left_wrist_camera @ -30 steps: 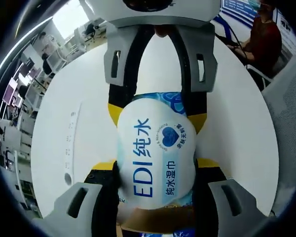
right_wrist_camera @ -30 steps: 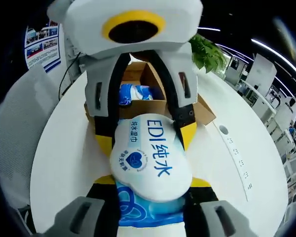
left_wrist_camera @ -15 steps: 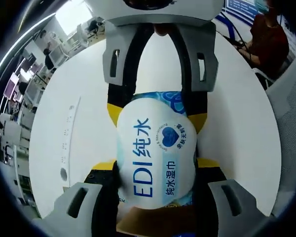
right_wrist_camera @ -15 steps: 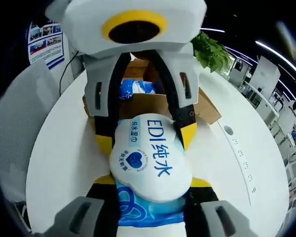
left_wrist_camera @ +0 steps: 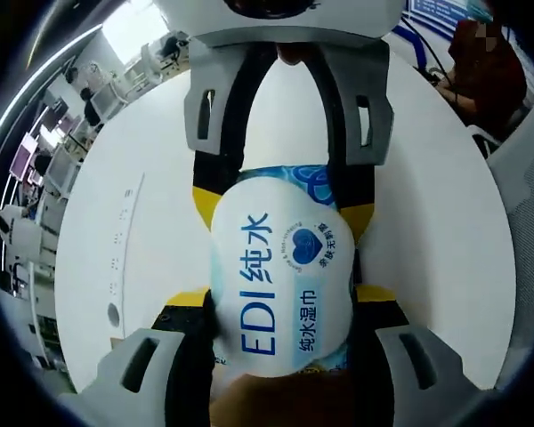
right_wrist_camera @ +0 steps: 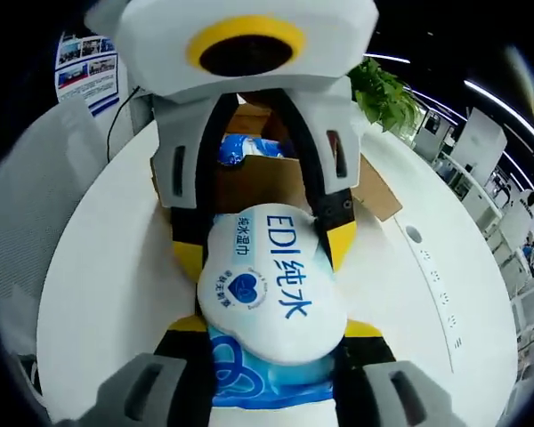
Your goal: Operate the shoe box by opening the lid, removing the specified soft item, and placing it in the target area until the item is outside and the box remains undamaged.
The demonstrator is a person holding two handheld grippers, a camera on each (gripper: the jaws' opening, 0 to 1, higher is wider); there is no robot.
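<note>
Open office behind, round white table [right_wrist_camera: 107, 294] below. Brown shoe box [right_wrist_camera: 276, 182] open beyond, blue pack inside. White-and-blue wet wipes pack [right_wrist_camera: 267, 294], soft and bulging, clamped from opposite ends by right gripper [right_wrist_camera: 271, 342] and left gripper [left_wrist_camera: 280, 307], outside box.

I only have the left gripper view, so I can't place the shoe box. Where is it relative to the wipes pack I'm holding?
Observer: In the right gripper view, the cardboard box sits on the white table, just beyond the wipes pack.
Operator: Is it open?
Observer: Yes, its flaps are spread open.
Operator: Anything inside?
Observer: Another blue-and-white pack lies in it.
</note>
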